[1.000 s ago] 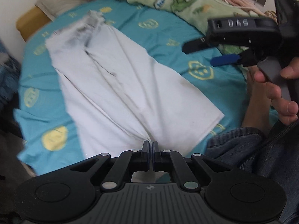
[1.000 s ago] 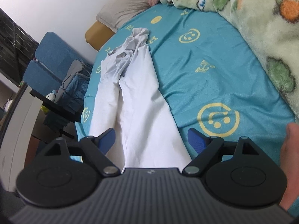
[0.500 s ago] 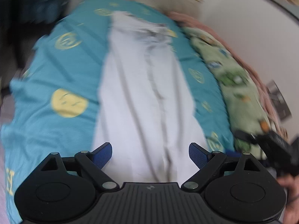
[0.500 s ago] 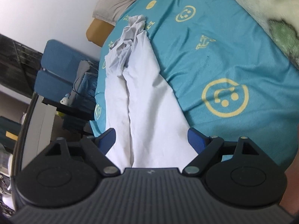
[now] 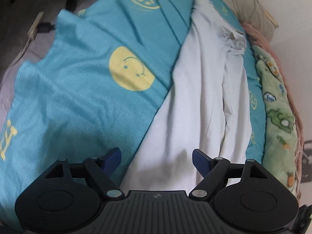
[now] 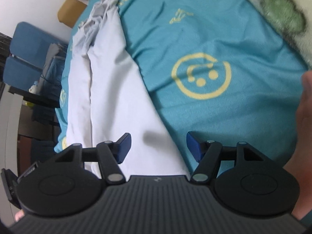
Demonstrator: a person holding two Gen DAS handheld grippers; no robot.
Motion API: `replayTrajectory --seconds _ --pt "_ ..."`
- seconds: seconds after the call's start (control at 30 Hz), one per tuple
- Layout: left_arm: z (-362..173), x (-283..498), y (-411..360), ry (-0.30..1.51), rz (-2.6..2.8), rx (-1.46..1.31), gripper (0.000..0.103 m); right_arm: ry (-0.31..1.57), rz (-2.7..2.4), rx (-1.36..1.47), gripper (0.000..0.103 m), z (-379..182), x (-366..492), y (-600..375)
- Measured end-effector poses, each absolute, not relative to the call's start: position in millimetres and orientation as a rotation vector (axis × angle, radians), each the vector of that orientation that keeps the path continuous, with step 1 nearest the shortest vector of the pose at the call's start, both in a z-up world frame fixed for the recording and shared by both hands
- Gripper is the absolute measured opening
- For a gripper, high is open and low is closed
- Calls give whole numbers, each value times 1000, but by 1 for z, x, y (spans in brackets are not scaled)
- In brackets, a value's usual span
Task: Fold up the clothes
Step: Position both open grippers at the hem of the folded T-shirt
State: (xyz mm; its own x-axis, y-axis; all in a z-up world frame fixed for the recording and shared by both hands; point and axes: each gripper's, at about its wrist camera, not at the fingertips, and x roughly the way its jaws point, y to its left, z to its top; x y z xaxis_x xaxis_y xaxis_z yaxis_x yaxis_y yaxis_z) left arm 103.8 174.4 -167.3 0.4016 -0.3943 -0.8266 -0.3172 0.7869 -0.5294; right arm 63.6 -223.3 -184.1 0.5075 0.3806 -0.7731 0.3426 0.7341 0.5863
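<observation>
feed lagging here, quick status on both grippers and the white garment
Left gripper open, empty, over the near hem. Right gripper open, empty. White garment lying lengthwise on the teal sheet, unfolded. Nothing blocking.

**Readable markings: almost none**

No words, brand names or numbers can be read with certainty. Yellow smiley faces are printed on the teal bedsheet (image 5: 81, 89): one filled face is seen ahead-left of the left tool, one outlined face ahead-right of the right tool. Yellow letter-like marks are also printed there, but cannot be made out.
</observation>
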Motion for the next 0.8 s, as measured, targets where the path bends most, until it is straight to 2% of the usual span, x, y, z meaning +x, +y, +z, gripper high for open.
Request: replayTrajectory --seconds 0.1,0.13,0.27,0.33,0.7,0.77,0.8 --pt "-168 100 175 1209 -94 -749 77 1088 71 822 64 -186 62 -220" --pt "-168 99 175 1220 -113 -761 72 1093 85 834 63 -186 61 -219" --pt "-165 92 168 1243 -146 -744 62 1103 116 836 54 -182 57 -213" --pt "-165 89 163 1259 -148 -724 62 1109 108 822 49 -180 55 -212" --pt "-158 86 123 1343 -255 -533 61 1209 193 639 49 -178 55 -184" --pt "-157 83 121 1347 -260 -521 41 1222 225 628 49 -175 53 -181" --pt "-156 82 120 1348 -252 -512 36 1230 223 614 47 -174 52 -179"
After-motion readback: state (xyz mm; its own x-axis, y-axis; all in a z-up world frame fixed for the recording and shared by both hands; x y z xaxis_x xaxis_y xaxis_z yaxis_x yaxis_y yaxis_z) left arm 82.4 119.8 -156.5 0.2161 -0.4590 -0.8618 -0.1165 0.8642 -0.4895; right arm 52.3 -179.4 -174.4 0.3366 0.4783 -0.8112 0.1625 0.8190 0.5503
